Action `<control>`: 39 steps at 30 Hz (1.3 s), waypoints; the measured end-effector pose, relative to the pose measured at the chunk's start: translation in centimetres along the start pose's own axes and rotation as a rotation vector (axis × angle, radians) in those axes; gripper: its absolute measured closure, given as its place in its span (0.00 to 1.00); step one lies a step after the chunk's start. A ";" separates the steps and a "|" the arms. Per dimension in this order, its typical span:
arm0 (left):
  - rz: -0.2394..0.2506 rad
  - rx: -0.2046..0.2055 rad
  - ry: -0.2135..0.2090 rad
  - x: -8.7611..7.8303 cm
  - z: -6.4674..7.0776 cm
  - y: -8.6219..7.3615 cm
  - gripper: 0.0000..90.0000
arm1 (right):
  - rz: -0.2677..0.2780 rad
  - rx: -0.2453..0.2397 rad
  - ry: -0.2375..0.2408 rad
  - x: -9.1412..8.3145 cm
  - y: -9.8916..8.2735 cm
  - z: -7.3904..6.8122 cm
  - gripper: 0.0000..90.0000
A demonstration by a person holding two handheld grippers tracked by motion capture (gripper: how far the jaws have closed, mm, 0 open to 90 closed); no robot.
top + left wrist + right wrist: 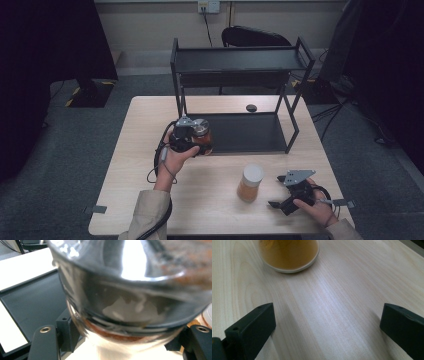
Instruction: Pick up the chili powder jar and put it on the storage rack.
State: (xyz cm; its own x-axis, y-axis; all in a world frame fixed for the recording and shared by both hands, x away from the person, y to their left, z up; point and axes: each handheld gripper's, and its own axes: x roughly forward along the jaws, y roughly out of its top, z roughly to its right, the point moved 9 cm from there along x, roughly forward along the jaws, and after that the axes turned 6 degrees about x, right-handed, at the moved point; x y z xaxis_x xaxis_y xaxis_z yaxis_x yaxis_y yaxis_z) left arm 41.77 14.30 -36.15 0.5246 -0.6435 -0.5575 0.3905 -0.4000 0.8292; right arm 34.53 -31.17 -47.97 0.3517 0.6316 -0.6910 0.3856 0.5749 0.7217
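Note:
A glass jar (201, 128) with a silver lid and reddish-brown contents hangs just above the table at the front left corner of the black rack's lower tray (250, 134). My left gripper (199, 142) is shut on it. In the left gripper view the jar (130, 290) sits tilted and very close, with the left gripper (125, 342) clamped on its body. A second jar (250, 182) with a white lid and orange contents stands on the table. Just right of it my right gripper (274, 192) rests open. In the right gripper view that jar's base (288, 255) lies ahead of the wide-apart jaws of the right gripper (327, 325).
The black two-tier rack (240, 59) stands at the back of the wooden table (140, 165). A small black round thing (251, 108) lies on the table behind the lower tray. A dark chair (255, 36) stands beyond the table.

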 end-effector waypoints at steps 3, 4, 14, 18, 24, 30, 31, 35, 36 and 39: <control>0.000 0.005 -0.002 0.1 0.1 0.6 0.34 | 0.000 0.000 0.000 0.0 0.0 0.0 0.00; -0.001 0.008 -0.005 0.2 0.0 0.8 0.34 | 0.000 0.000 0.000 0.0 0.0 0.0 0.00; 0.011 0.011 -0.026 0.5 0.0 3.0 0.34 | 0.000 0.000 0.000 0.0 0.0 0.0 0.00; 0.008 0.018 -0.021 0.4 -0.2 3.5 0.34 | 0.000 0.000 0.000 0.0 0.0 0.0 0.00; 0.002 0.025 -0.010 0.2 -0.3 4.7 0.34 | 0.000 0.000 0.000 0.0 0.0 0.0 0.00; -0.008 0.044 -0.009 0.1 -0.2 6.1 0.34 | 0.000 0.001 0.000 0.0 0.0 0.0 0.00; -0.007 0.046 -0.006 0.1 -0.1 6.3 0.34 | 0.000 0.001 0.000 0.0 0.0 0.0 0.00; 0.004 0.035 -0.026 0.1 -0.2 7.0 0.34 | 0.001 0.000 0.000 0.0 0.0 0.0 0.00; 0.002 0.039 -0.023 0.1 -0.2 7.3 0.34 | 0.001 0.000 0.000 0.0 0.0 0.0 0.00; 0.002 0.042 -0.015 0.0 -0.2 7.9 0.34 | 0.001 0.001 0.000 0.0 0.0 0.0 0.00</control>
State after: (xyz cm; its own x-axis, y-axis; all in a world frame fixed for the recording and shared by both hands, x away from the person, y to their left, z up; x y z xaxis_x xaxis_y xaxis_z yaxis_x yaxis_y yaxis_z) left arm 45.02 11.27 -29.61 0.5137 -0.6539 -0.5554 0.3573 -0.4255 0.8314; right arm 34.52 -31.17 -47.97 0.3520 0.6320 -0.6904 0.3859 0.5740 0.7222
